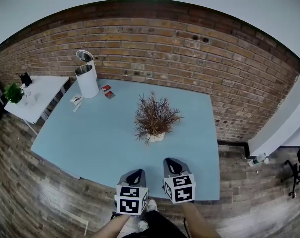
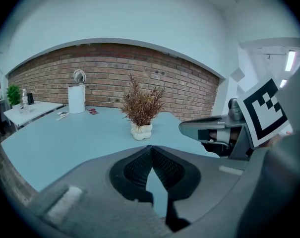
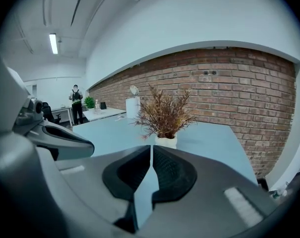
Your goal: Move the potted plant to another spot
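Both left tongs (image 1: 138,172) and right tongs (image 1: 169,161) held pressed together, empty, over near surface (image 1: 90,143) edge; plant (image 1: 154,117) untouched

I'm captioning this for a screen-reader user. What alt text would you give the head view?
A potted plant with dry brown twigs stands on a light blue table before a brick wall. At the near edge, the left hand-held gripper and right hand-held gripper point toward it, both shut and empty. A white container stands far left.
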`<state>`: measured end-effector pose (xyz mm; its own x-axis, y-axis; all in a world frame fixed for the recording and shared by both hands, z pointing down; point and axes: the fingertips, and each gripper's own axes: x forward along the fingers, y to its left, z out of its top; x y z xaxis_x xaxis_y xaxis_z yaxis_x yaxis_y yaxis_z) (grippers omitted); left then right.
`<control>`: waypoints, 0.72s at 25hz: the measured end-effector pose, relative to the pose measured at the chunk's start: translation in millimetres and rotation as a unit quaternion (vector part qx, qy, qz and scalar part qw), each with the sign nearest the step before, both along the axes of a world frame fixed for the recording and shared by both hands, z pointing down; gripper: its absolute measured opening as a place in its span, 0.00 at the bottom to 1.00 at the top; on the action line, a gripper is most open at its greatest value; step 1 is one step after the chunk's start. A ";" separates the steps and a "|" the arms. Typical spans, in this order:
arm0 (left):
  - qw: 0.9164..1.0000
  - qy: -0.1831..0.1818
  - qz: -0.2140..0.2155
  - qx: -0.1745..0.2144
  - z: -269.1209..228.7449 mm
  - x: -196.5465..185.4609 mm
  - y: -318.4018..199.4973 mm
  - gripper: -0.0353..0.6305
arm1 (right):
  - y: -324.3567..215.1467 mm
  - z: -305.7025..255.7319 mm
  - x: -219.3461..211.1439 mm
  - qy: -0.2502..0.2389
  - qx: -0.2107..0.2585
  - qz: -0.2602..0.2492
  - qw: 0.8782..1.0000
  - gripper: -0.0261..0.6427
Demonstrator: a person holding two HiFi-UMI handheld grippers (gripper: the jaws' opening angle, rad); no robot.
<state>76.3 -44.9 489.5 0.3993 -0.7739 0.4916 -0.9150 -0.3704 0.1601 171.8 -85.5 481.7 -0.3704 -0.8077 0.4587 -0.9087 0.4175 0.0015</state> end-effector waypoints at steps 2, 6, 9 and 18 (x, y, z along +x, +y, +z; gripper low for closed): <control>1.000 -0.002 0.000 -0.001 1.6 -0.9 -9.0 0.05 | -9.8 5.0 -1.4 0.000 -0.001 0.001 1.000 0.05; 1.000 -0.005 -0.006 -0.008 4.4 -7.4 -29.6 0.05 | -33.9 14.5 -6.6 0.006 -0.004 -0.001 1.000 0.06; 1.000 -0.008 -0.007 -0.015 8.8 -9.6 -43.2 0.05 | -51.7 24.1 -8.2 0.011 -0.010 0.001 1.000 0.10; 0.999 -0.014 -0.026 -0.035 22.9 -18.7 -79.7 0.05 | -101.0 61.1 -9.6 0.014 -0.033 0.011 0.999 0.27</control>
<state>57.6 -124.6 512.4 0.3446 -0.7570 0.5552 -0.9372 -0.3115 0.1569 162.1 -186.5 542.8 -0.3398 -0.7834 0.5203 -0.9175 0.3978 -0.0003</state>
